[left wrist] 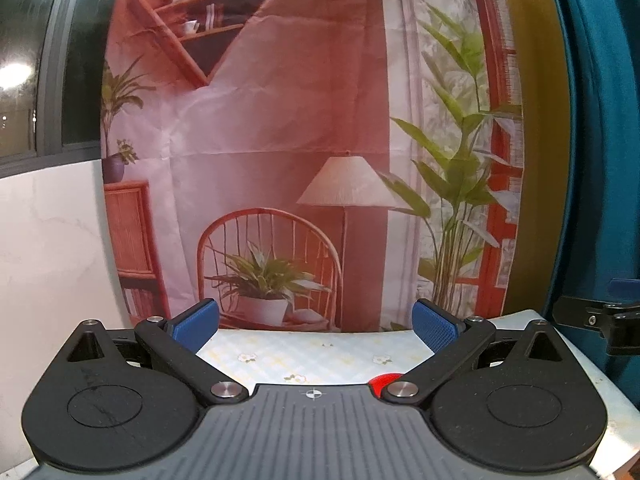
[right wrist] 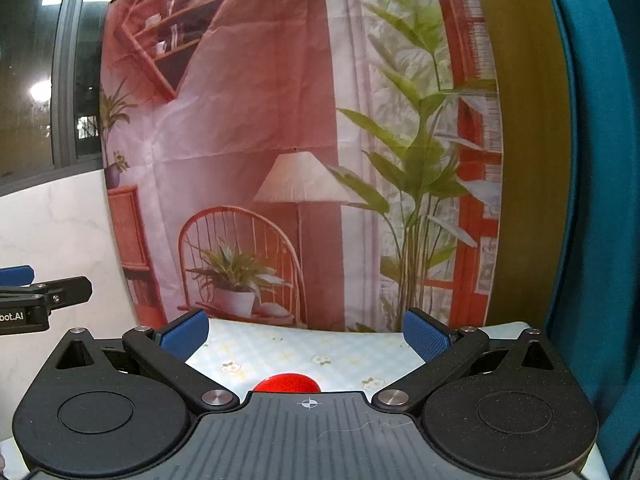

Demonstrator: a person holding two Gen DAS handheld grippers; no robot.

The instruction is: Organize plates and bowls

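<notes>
My left gripper [left wrist: 316, 326] is open and empty, held level above the table. My right gripper [right wrist: 306, 334] is also open and empty. A red rounded dish [right wrist: 287, 384] lies on the table just below the right gripper, mostly hidden by its body; a sliver of it shows in the left wrist view [left wrist: 384, 382]. I cannot tell if it is a bowl or a plate. The left gripper shows at the left edge of the right wrist view [right wrist: 24, 296], and the right gripper at the right edge of the left wrist view [left wrist: 600, 320].
The table has a pale floral checked cloth [left wrist: 320, 354], [right wrist: 300, 350]. A printed backdrop of a pink room [left wrist: 280, 160] hangs right behind it. A white marbled wall [left wrist: 48, 260] is left, a teal curtain [left wrist: 600, 160] right.
</notes>
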